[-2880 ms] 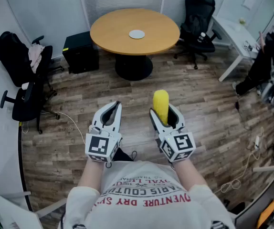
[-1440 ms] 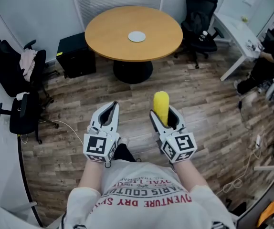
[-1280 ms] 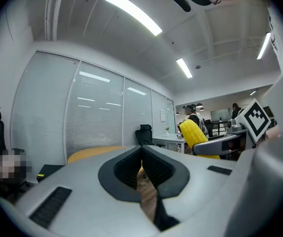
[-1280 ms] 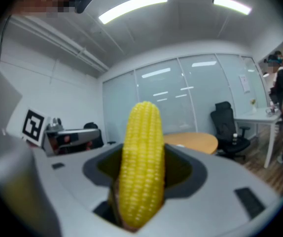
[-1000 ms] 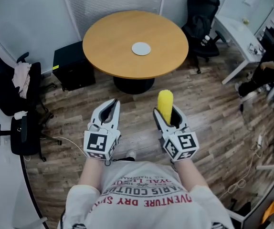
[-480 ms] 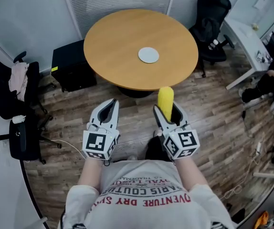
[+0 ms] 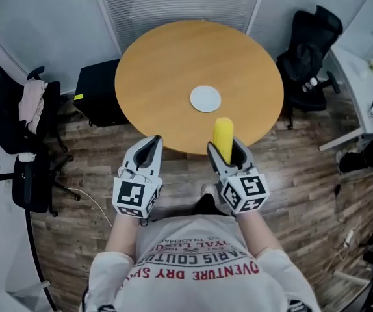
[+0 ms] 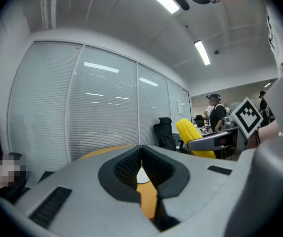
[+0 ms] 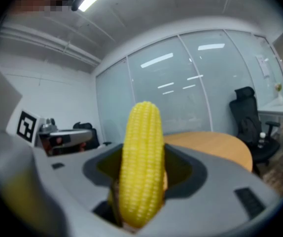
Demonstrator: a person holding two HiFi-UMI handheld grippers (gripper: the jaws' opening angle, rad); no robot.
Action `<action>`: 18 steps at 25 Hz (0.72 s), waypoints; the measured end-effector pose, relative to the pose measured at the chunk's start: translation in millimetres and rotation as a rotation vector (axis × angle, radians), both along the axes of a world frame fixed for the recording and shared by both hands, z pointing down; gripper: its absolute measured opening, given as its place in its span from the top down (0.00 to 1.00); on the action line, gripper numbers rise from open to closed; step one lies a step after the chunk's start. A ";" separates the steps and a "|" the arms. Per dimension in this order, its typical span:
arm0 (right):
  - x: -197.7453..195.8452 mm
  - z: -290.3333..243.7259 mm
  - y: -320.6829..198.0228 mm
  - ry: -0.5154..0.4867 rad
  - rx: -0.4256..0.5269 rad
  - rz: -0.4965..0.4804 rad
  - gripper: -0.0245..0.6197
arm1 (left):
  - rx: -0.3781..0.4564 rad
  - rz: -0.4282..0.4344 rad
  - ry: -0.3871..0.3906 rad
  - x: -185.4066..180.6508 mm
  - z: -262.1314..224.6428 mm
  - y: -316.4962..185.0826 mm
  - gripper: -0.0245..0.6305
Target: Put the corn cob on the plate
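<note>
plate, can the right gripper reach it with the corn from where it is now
Probably yes. The right gripper, shut on the corn cob, is at the near edge of the round table. The plate lies just ahead, with nothing on the tabletop between them.

Bright yellow corn cob [image 7: 223, 132]. Pale grey plate [image 7: 205, 99] on an orange-tan table [image 7: 154, 64]. The left gripper [image 7: 154, 140] and right gripper [image 7: 224, 148] are light grey with black linings and black-and-white square markers. Brown plank floor [image 7: 303, 181]. White shirt [image 7: 193, 292], red lettering.
</note>
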State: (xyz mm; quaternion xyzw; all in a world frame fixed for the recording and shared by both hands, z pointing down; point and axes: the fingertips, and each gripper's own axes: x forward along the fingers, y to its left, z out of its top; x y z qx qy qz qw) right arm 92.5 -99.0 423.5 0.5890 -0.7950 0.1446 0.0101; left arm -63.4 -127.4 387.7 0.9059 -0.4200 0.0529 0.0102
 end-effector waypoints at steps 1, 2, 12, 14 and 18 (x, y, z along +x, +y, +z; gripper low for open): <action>9.0 0.1 -13.4 -0.004 -0.007 -0.021 0.55 | 0.006 -0.014 -0.003 10.2 -2.6 -9.9 0.91; 18.2 0.1 -26.2 -0.007 -0.013 -0.041 0.55 | 0.010 -0.030 -0.003 20.7 -4.9 -19.6 0.91; 86.1 11.8 -123.7 0.046 -0.037 -0.160 0.55 | -0.020 -0.133 -0.004 95.9 15.1 -103.9 0.91; 90.8 17.0 -137.0 0.045 -0.049 -0.168 0.55 | -0.037 -0.142 -0.006 100.2 23.2 -115.0 0.91; 92.4 29.6 -161.1 0.048 -0.075 -0.183 0.55 | -0.053 -0.155 0.009 101.5 32.6 -139.2 0.91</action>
